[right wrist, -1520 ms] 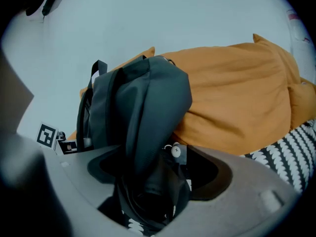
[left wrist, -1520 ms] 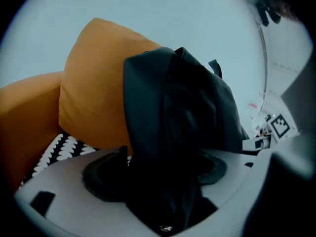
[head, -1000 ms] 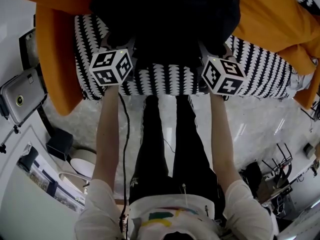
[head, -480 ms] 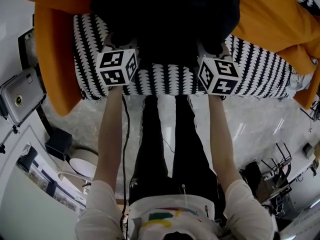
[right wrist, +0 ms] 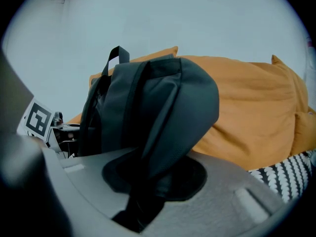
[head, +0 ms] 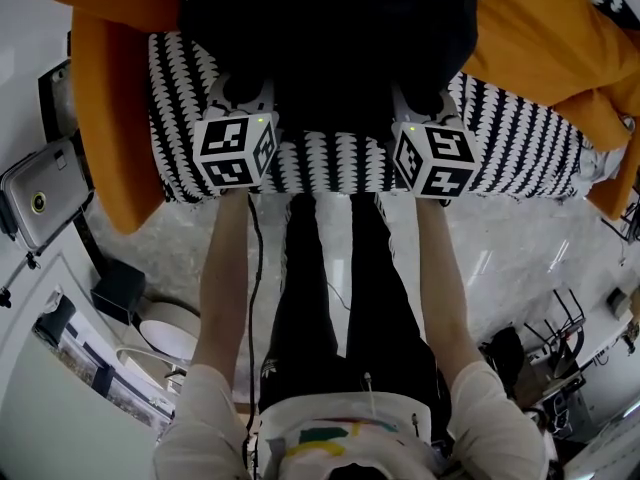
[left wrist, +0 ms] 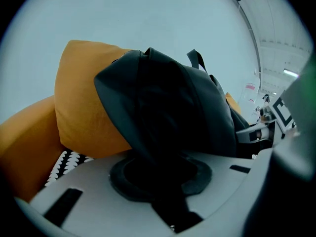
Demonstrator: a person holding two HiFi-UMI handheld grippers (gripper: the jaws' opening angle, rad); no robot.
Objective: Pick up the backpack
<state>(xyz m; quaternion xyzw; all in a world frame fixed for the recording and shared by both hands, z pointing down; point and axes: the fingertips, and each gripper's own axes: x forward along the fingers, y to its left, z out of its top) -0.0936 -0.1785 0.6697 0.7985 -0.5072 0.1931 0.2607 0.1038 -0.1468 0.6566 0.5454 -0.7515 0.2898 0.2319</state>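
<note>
Rolling slightly inward since a moment ago, the left gripper [head: 243, 93] and right gripper [head: 420, 96] are closing, each pinching soft black fabric of the backpack [head: 330, 28], which is sitting on the patterned seat [head: 520, 138] against orange cushions [head: 110, 118]. Being limp, it is probably going to sag, so both sides need holding.
</note>
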